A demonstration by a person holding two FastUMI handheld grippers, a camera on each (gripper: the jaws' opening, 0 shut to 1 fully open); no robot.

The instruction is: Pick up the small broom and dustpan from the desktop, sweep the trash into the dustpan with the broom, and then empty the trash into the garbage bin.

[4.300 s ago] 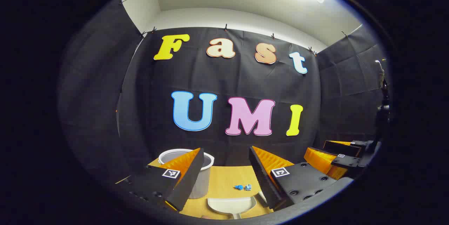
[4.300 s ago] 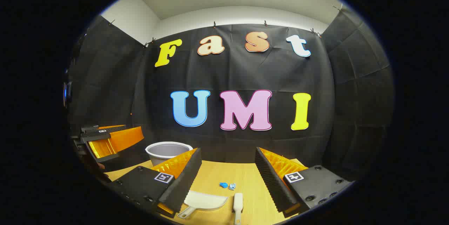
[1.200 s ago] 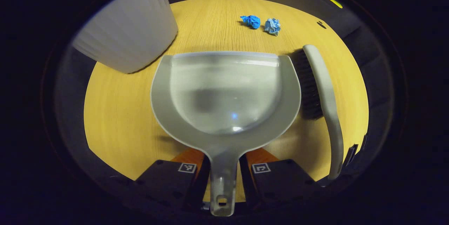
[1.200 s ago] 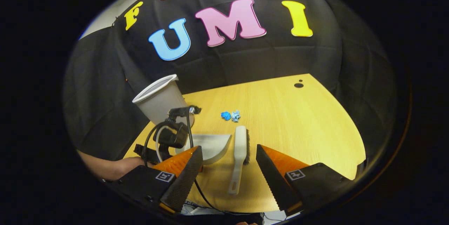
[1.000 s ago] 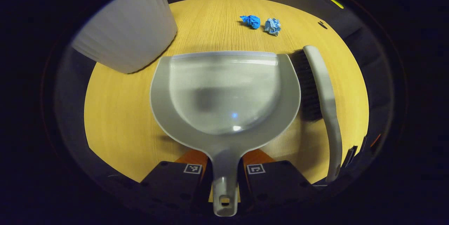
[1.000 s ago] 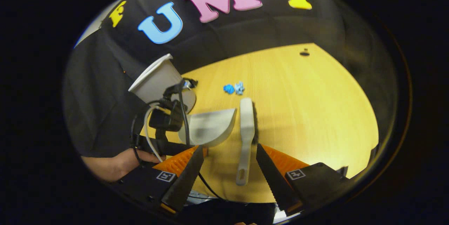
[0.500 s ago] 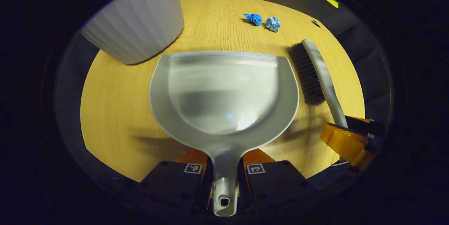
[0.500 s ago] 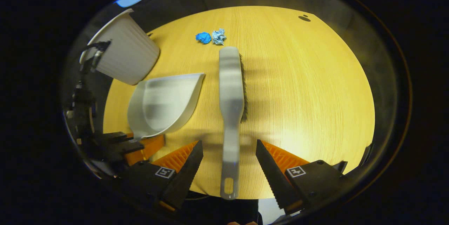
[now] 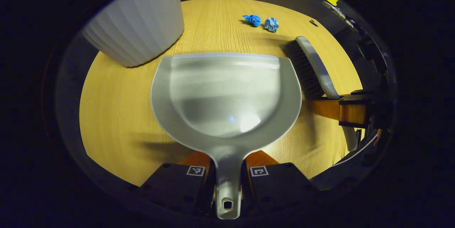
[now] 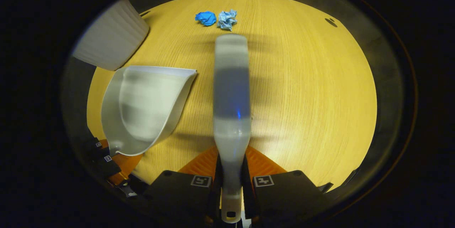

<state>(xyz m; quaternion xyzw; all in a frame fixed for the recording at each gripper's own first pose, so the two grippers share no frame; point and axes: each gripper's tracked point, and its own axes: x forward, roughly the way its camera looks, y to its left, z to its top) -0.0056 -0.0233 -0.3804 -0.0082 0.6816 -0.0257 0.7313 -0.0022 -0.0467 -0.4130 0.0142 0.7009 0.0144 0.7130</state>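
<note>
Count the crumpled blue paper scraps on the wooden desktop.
2. A darker blue crumpled paper scrap and a paler blue crumpled paper scrap lie side by side on the wooden desktop, beyond the grey broom.

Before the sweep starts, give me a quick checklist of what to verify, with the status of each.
1. Left claw shut on dustpan handle: ok.
2. Right claw shut on broom handle: ok.
3. Two paper scraps on the desk, ahead of the broom: ok.
4. Dustpan empty: ok.
5. Dustpan lip flat on the desk: cannot tell.
6. Bin upright beside the dustpan: ok.
</note>
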